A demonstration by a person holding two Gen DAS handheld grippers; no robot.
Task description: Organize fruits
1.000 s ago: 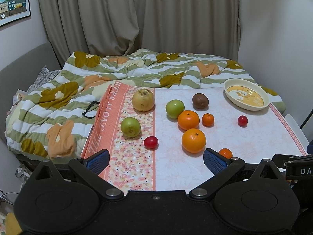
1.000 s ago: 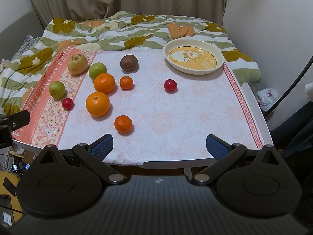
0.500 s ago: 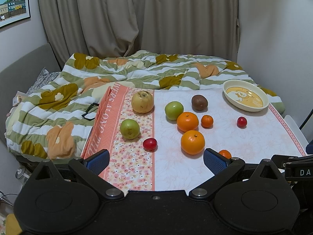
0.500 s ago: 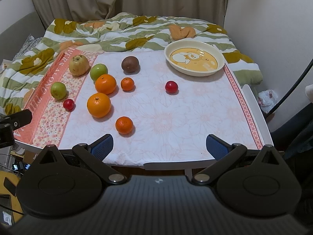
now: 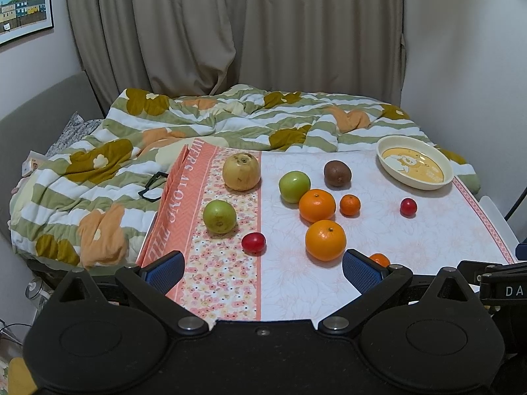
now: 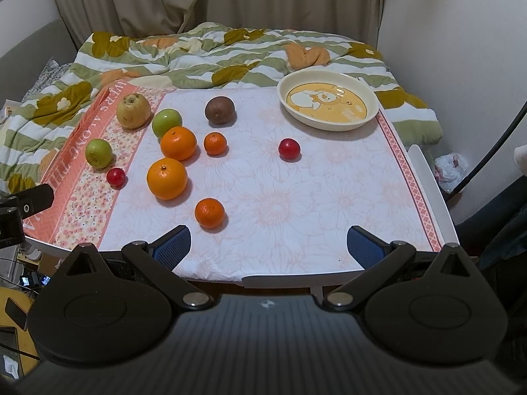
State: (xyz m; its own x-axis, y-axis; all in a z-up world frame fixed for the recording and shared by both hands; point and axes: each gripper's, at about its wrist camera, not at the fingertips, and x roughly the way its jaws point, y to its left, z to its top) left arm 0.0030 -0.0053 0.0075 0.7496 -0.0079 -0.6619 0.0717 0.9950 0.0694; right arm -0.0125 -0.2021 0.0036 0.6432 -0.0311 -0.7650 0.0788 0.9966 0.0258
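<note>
Left wrist view has pulled back and tilted up slightly over the last second, its left gripper spread wide and empty; the fruits lie untouched on the tablecloth. Right gripper likewise gapes empty; the dish holds nothing, so sorting has probably not begun.

My left wrist view looks from the table's near-left edge toward the bed. My right sits farther right, seemingly slightly higher. Both share the scattered fruit and bowl.
</note>
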